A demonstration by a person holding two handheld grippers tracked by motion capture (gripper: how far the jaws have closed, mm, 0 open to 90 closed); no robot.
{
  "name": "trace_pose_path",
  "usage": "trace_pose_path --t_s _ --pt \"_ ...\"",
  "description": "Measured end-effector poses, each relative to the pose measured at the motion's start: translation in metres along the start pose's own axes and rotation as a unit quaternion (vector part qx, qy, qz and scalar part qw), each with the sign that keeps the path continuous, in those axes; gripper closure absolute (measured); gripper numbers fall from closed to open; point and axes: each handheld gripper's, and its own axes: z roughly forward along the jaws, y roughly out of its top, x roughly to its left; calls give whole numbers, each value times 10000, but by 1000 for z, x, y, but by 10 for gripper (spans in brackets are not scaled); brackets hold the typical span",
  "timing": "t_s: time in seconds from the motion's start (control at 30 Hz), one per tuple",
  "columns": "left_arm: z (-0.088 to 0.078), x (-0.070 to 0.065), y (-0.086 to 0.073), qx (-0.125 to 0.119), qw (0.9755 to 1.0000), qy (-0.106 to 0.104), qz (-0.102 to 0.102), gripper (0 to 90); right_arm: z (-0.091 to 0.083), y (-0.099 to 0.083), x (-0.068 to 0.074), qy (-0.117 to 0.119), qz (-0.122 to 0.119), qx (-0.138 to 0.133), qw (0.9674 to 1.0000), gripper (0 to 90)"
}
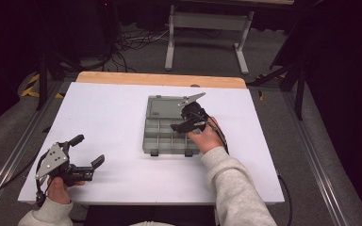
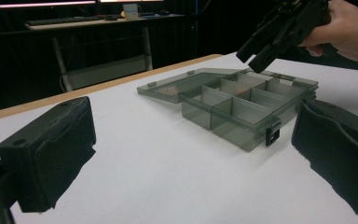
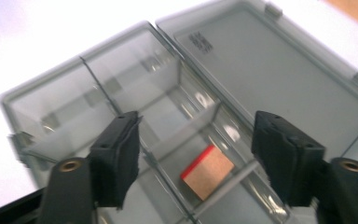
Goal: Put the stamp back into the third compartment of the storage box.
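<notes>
A translucent grey compartment box lies open on the white table, its lid folded flat behind it. My right gripper hovers over the box's right side and points down into it. In the right gripper view its jaws stand open, with nothing between the pads. Below them a small tan block with a red edge rests loose in one compartment. My left gripper is open at the table's front left and faces the box from a distance. The right gripper hangs above the box's far corner.
The table's wooden far edge lies behind the box. A metal stand and cables sit on the floor beyond. Black latches stick out of the box's front wall. Bare white tabletop lies between the left gripper and the box.
</notes>
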Motion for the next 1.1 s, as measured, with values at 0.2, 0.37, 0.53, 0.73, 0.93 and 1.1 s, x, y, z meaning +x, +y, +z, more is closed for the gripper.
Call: trace_pose_path --t_s 0.2,0.37,0.53,0.73,0.93,1.1 --pt "0 0 0 -5 10000 -9 1 5 -16 3 9 -25 -143 -332 9993 173" --pt "1 -1 0 -6 10000 -16 2 5 -25 3 16 -137 -201 -411 9989 69" --pt "2 -1 0 -3 10000 -21 -4 5 -33 2 22 -187 -284 -539 9980 19" --pt "2 0 0 0 10000 -16 -9 5 -43 -1 27 -143 -366 -717 9966 0" --pt "2 0 0 0 10000 -16 -13 5 -58 -5 36 -143 -452 -930 9945 0" --pt "2 -1 0 -4 10000 -10 -13 5 -69 -10 41 -110 -461 -1192 9917 0"
